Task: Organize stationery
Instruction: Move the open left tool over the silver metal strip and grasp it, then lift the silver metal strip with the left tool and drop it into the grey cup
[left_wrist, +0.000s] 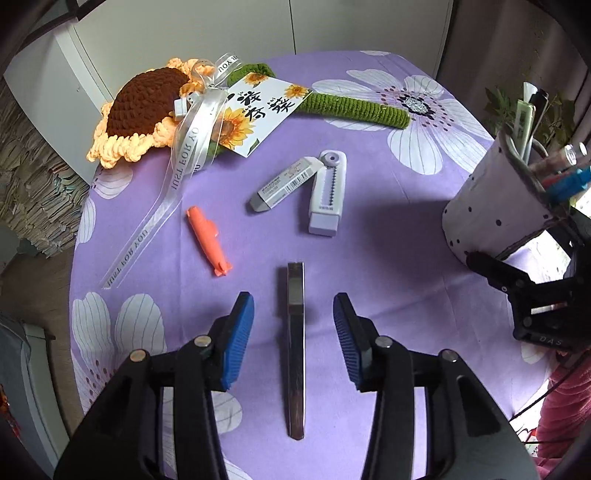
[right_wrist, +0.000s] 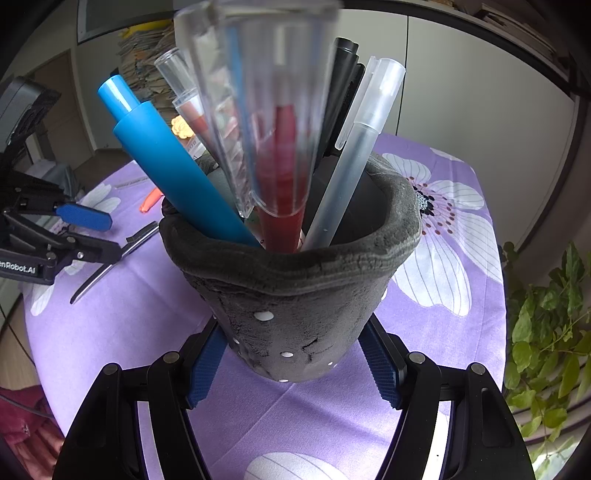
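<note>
A slim dark metal blade-like strip lies flat on the purple flowered cloth. My left gripper is open and straddles the strip; neither blue pad touches it. The same strip shows in the right wrist view beside the left gripper. My right gripper is shut on the base of a grey dotted felt pen holder, which stands at the right table edge. It holds a blue pen, a clear red-filled pen, a frosted pen and a black pen.
An orange pen-shaped piece, a sleeved eraser and a white toothed dispenser lie beyond the strip. A crochet sunflower with card and ribbon fills the far left. A leafy plant stands off the table's right.
</note>
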